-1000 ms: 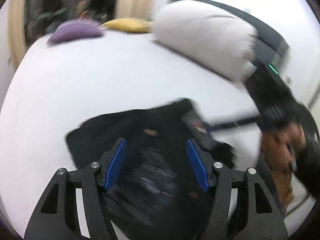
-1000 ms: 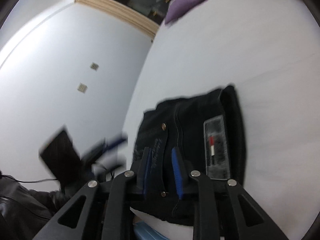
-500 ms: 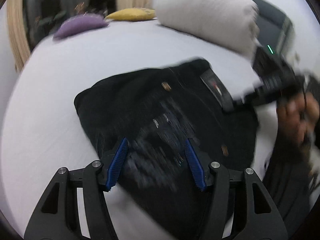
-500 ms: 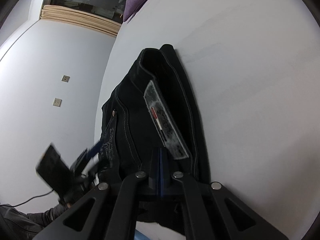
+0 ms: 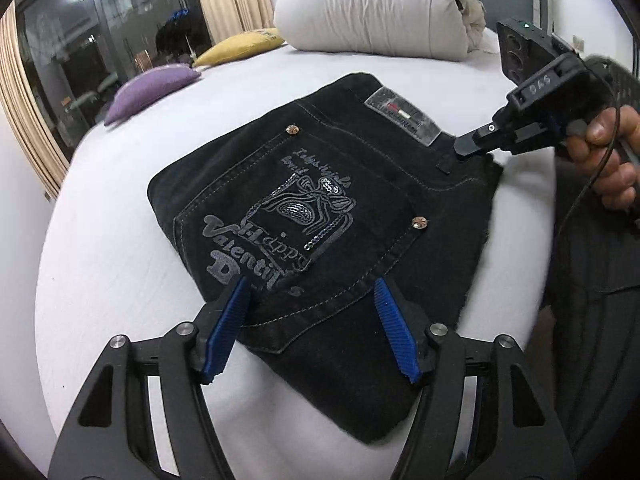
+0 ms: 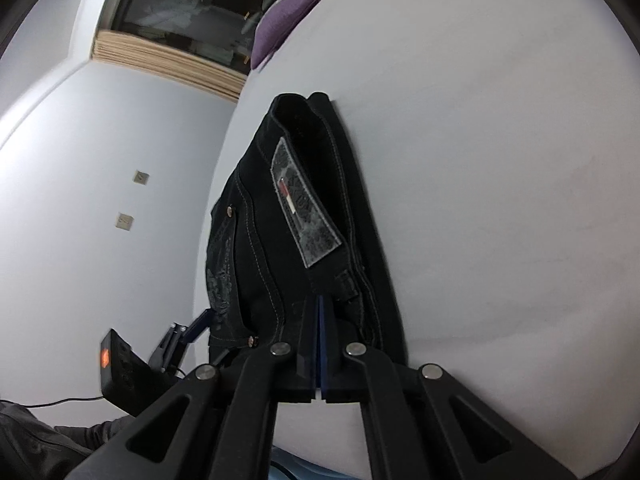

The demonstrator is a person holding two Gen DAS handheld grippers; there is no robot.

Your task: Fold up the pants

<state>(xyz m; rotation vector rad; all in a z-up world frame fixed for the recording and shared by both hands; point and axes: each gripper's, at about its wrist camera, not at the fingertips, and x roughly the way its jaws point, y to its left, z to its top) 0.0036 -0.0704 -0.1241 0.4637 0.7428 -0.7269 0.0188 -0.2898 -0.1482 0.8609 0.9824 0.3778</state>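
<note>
Pants [image 5: 320, 208], black and folded into a compact stack, lie on the white bed [image 5: 112, 272]. Left tool [image 5: 312, 320] hovers over their near edge, jaws opening, nothing gripped. Right tool [image 6: 318, 312] is clenched on the waistband at the right, beside the grey label [image 6: 304, 216].

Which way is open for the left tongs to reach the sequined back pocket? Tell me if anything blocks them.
Probably yes: the left tongs, opening, sit over the pants, nothing between them and the pocket. The right tongs are off at the waistband.
</note>
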